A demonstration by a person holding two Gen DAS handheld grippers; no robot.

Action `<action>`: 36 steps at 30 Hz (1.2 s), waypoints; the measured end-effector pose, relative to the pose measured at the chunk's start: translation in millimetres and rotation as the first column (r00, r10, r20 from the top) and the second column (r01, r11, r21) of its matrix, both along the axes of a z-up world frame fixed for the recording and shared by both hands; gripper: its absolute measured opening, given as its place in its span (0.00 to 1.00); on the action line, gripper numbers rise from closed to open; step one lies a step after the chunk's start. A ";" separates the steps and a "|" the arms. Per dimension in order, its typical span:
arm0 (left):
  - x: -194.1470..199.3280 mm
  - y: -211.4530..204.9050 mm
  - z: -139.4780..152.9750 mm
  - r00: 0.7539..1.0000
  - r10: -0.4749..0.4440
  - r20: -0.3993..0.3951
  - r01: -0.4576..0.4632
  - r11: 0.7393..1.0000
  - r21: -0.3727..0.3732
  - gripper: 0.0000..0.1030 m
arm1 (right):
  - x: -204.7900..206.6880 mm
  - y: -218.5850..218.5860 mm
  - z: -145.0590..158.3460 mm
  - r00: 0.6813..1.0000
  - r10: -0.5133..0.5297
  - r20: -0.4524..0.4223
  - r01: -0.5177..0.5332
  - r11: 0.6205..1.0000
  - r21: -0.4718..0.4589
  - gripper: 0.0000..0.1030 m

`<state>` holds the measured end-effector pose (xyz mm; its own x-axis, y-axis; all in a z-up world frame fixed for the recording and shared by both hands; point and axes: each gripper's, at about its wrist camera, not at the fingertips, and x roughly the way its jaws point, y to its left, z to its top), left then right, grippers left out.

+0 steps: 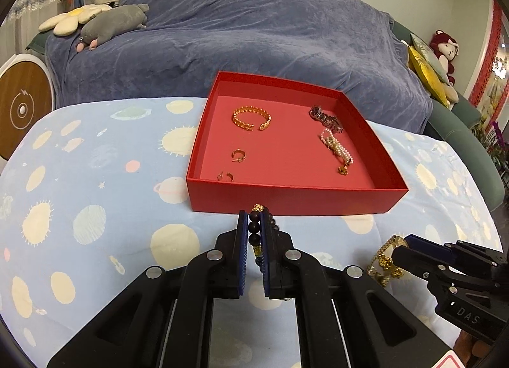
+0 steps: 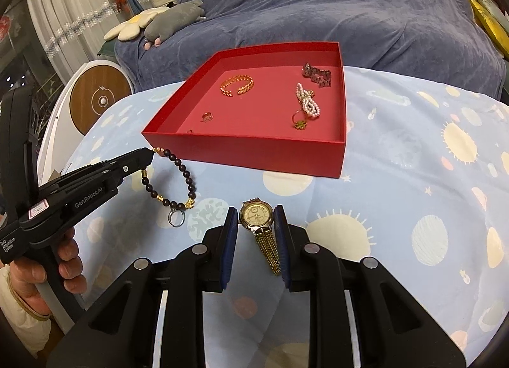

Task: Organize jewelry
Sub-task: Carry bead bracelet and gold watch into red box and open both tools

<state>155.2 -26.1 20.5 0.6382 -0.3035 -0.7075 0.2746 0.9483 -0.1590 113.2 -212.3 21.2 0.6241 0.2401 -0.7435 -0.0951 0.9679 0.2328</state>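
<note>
Left gripper [image 1: 253,225] clamps a dark bead bracelet [image 2: 178,177], half hidden by pads, right gripper [image 2: 256,225] pinching a gold watch [image 2: 257,213] near the red box [image 2: 254,148].

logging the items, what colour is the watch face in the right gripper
Pale gold, on the gold watch; clearest in the right wrist view.

Dark bead bracelet [image 2: 178,177] hangs looped off the red box's [image 2: 248,153] front-left corner; gold watch [image 2: 258,225] before its front wall, probably off the cloth.

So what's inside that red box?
Inside the red box: a gold bangle, dark watch, pearl strand and two small rings. The near wall partly hides one.
</note>
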 end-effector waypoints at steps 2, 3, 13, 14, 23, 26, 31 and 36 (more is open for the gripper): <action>-0.8 1.2 10.7 1.000 -0.002 0.019 0.002 1.000 -0.015 0.05 | 2.6 -0.5 7.8 1.000 -0.006 0.019 0.006 1.000 0.006 0.22; -1.3 1.8 16.0 1.000 -0.001 0.028 0.002 1.000 -0.024 0.05 | 3.5 -1.0 11.6 1.000 -0.011 0.028 0.010 1.000 0.009 0.22; 17.5 -0.4 61.5 0.993 0.023 0.115 -0.015 0.997 -0.072 0.05 | 30.5 -16.6 54.1 0.990 -0.067 0.124 0.065 0.998 0.016 0.22; 21.2 -1.6 63.5 0.992 0.026 0.119 -0.018 0.997 -0.072 0.05 | 37.6 -19.9 54.9 0.989 -0.077 0.124 0.074 0.997 0.022 0.22; 61.0 -7.1 53.7 0.993 0.017 0.113 -0.013 0.999 -0.036 0.05 | 82.9 -29.2 42.1 0.991 -0.101 0.084 0.098 0.994 0.039 0.22; 75.9 -13.1 51.0 0.994 0.014 0.109 -0.010 0.999 -0.037 0.05 | 90.1 -33.6 34.5 0.992 -0.111 0.063 0.108 0.993 0.050 0.22; 92.4 -30.7 56.0 0.988 -0.017 0.157 0.024 0.999 -0.043 0.05 | 104.6 -27.2 35.0 0.993 -0.088 0.078 0.087 0.996 0.016 0.22; 109.1 -37.7 37.8 0.990 -0.028 0.139 0.034 0.999 -0.037 0.05 | 131.3 -14.2 22.9 0.995 -0.070 0.072 0.068 0.997 0.022 0.22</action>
<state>264.3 -63.8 58.3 0.7189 -0.3504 -0.6004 0.3258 0.9328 -0.1543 244.6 -226.5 44.1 0.6918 0.2087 -0.6913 -0.0454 0.9680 0.2469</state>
